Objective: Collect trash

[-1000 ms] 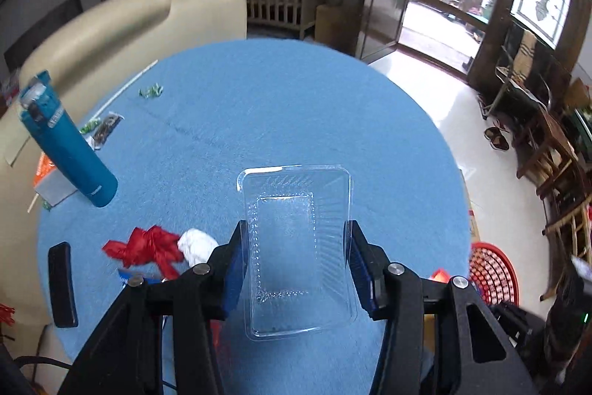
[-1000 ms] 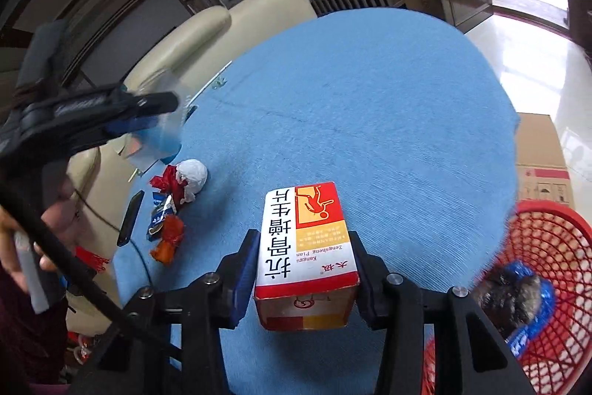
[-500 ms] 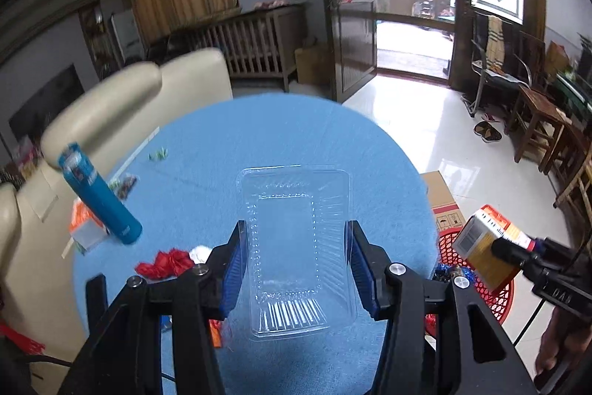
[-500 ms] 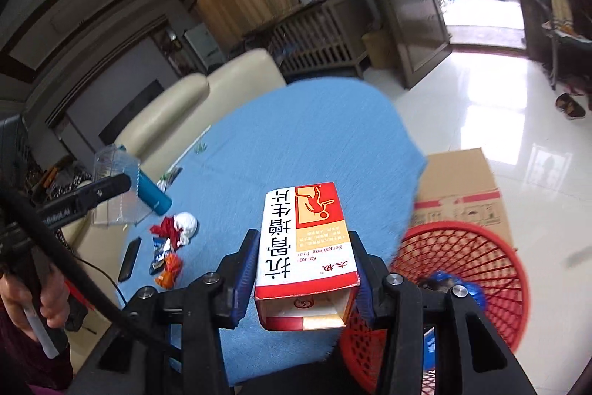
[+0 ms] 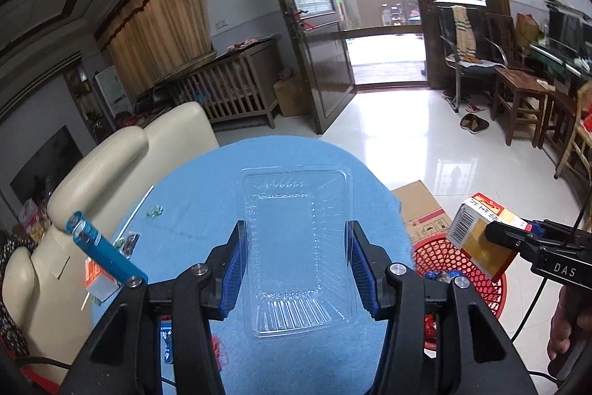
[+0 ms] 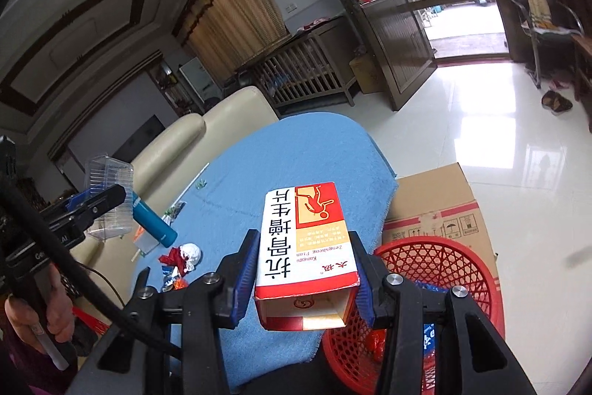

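Note:
My left gripper [image 5: 296, 261] is shut on a clear plastic tray [image 5: 294, 247], held high above the blue round table [image 5: 192, 195]. My right gripper [image 6: 305, 265] is shut on a red and white medicine box [image 6: 307, 247], held above the table's right edge, beside the red mesh basket [image 6: 444, 269]. The box [image 5: 481, 232] and the basket [image 5: 429, 254] also show at the right of the left wrist view. The tray in the left gripper [image 6: 111, 195] shows at the left of the right wrist view. Red and white crumpled scraps [image 6: 183, 256] lie on the table.
A blue bottle [image 5: 103, 254] stands at the table's left by a small orange box [image 5: 98, 280]. A cream sofa [image 5: 122, 150] is behind the table. A cardboard box [image 6: 436, 206] lies on the floor behind the basket, which holds some trash. Small wrappers [image 5: 154, 210] lie on the table.
Both grippers have risen and tilted up, so the table looks smaller and farther. The right gripper with the box has moved out past the table's right edge toward the basket.

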Available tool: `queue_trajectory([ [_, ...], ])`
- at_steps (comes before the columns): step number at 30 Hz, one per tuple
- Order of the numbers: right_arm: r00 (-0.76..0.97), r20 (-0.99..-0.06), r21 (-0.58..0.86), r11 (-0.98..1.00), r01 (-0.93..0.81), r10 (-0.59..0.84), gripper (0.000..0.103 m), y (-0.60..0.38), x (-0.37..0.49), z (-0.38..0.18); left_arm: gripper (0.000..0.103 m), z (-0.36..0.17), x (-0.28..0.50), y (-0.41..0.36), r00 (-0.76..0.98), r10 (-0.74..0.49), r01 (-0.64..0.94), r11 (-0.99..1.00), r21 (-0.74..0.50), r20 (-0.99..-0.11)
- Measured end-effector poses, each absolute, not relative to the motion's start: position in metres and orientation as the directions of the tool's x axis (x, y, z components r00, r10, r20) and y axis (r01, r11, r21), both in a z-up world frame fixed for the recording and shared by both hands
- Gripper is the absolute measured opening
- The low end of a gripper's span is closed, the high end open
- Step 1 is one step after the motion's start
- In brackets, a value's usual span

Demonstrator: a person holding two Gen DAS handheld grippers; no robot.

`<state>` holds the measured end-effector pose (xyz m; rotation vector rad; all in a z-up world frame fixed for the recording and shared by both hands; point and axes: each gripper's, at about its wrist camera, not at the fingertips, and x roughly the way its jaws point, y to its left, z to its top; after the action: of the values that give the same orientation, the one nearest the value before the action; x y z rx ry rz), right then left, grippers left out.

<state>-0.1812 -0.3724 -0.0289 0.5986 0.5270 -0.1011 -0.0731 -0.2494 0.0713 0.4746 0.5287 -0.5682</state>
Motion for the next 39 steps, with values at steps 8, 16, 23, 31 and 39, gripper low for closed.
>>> queue_trajectory([
  [8,0.883,-0.466,0.550,0.798,0.245,0.050,0.049,-0.392,-0.199,-0.025,0.054,0.067,-0.087,-0.280,0.710,-0.391,0.644,0.696,0.317,-0.585],
  [16,0.894,-0.446,0.598,0.760,0.254,0.052,0.049,-0.409,-0.210,-0.028,0.054,0.058,-0.093,-0.297,0.699,-0.390,0.666,0.661,0.347,-0.599],
  [23,0.897,-0.438,0.612,0.748,0.256,0.052,0.049,-0.413,-0.214,-0.030,0.054,0.051,-0.097,-0.309,0.693,-0.385,0.677,0.639,0.366,-0.609],
  [31,0.898,-0.437,0.627,0.735,0.259,0.057,0.049,-0.418,-0.215,-0.034,0.054,0.043,-0.098,-0.320,0.686,-0.374,0.684,0.624,0.378,-0.624],
  [39,0.896,-0.440,0.638,0.722,0.267,0.057,0.049,-0.424,-0.218,-0.037,0.054,0.039,-0.100,-0.324,0.679,-0.372,0.693,0.610,0.385,-0.633],
])
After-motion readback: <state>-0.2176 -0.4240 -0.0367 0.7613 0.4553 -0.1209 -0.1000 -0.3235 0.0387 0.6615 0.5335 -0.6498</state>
